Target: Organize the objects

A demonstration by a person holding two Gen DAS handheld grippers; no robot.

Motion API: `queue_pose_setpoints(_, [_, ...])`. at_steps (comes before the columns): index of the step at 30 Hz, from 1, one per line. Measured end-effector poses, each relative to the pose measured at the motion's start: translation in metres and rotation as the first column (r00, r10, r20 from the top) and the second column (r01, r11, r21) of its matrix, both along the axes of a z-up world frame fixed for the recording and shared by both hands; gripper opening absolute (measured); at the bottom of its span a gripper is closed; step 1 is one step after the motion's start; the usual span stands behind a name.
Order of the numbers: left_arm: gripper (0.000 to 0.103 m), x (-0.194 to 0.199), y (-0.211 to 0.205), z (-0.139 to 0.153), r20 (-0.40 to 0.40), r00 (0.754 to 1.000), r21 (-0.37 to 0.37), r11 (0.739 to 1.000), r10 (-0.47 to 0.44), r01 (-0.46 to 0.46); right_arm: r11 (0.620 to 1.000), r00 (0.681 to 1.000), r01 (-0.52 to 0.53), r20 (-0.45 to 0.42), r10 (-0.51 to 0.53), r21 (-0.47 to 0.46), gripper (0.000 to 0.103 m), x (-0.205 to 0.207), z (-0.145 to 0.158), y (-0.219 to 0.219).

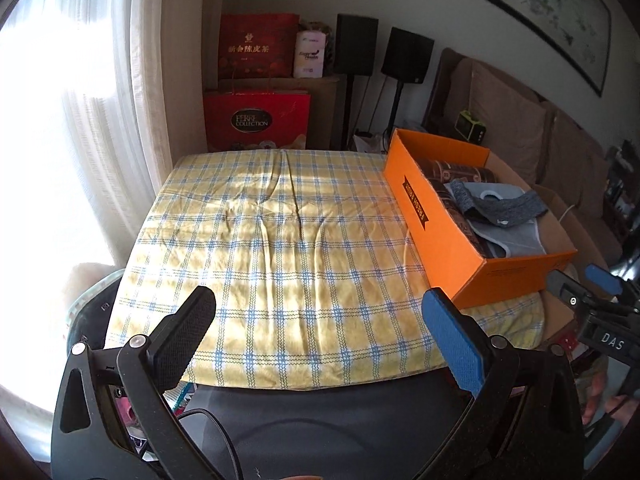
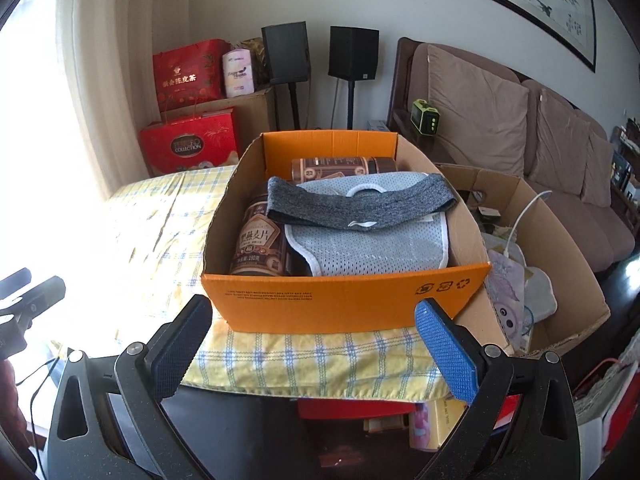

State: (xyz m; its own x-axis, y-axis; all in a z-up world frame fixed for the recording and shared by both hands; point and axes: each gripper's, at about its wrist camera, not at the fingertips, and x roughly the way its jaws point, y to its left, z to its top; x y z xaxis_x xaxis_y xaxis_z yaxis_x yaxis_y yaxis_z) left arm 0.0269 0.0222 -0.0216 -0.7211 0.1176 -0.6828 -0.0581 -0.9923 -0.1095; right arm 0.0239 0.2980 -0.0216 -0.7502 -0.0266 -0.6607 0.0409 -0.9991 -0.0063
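An orange cardboard box stands on the right side of a table under a yellow-and-blue checked cloth. Inside lie two brown printed canisters, a pale grey mesh garment and a dark grey knitted band draped over it. My right gripper is open and empty just in front of the box's near wall. Over the near table edge, left of the box, my left gripper is open with nothing between its fingers. The right gripper also shows at the right edge of the left wrist view.
A larger brown carton with soft items and a white cable sits right of the orange box. Behind the table are red gift bags, two black speakers on stands and a brown sofa. A bright curtained window is at left.
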Motion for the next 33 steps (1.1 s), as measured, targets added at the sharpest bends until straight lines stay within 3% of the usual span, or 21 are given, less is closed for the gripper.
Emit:
queue_pose_setpoints(4, [0.103, 0.006, -0.006, -0.002, -0.025, 0.999, -0.031, 0.999, 0.042, -0.043, 1.000, 1.000, -0.003, -0.004, 0.003, 0.013, 0.102, 0.007, -0.002, -0.003])
queue_pose_setpoints(14, [0.103, 0.013, -0.010, -0.021, 0.040, 0.999, -0.024, 0.999, 0.034, -0.033, 1.000, 1.000, -0.007, 0.000, 0.007, 0.015, 0.102, 0.012, -0.006, -0.012])
queue_pose_setpoints(33, [0.103, 0.023, -0.013, -0.005, 0.005, 0.999, -0.014, 0.999, 0.042, -0.042, 1.000, 0.999, -0.017, -0.033, 0.017, 0.012, 0.102, 0.018, 0.001, -0.019])
